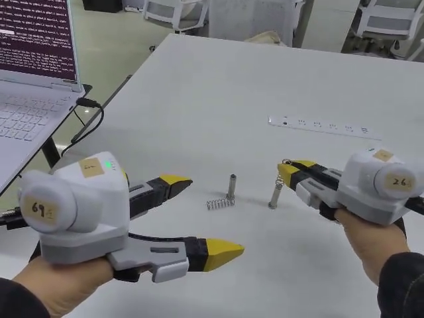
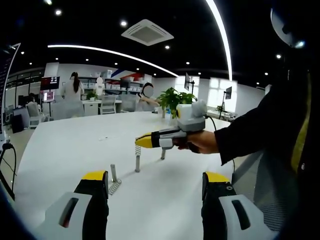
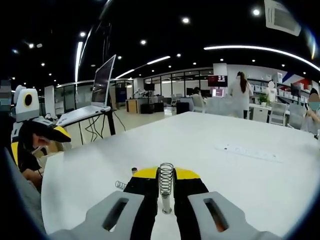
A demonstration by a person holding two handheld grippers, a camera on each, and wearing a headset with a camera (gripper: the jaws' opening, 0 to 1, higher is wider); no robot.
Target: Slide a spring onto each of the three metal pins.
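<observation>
The right gripper [image 1: 289, 171] is hovering low over the white worktop [image 1: 218, 99], its yellow-tipped jaws clamped together on a small spring [image 1: 281, 179]. That spring is sitting right at the top of a metal pin [image 1: 275, 197], which is leaning a little on the worktop beneath the jaws. In the right gripper view the coil is showing squarely between the two tips, with the pin running down out of its lower end. Just to the left, a second pin [image 1: 232, 187] is standing upright, and a second spring [image 1: 220, 203] is lying on its side at its foot, touching or nearly touching it. The left gripper [image 1: 202, 215] is waiting nearer the person, jaws spread wide apart and gripping nothing, pointing toward the two pins. Farther back a white power strip [image 1: 324, 126] is lying flat, and an open laptop [image 1: 33, 79] is sitting off the left edge.
</observation>
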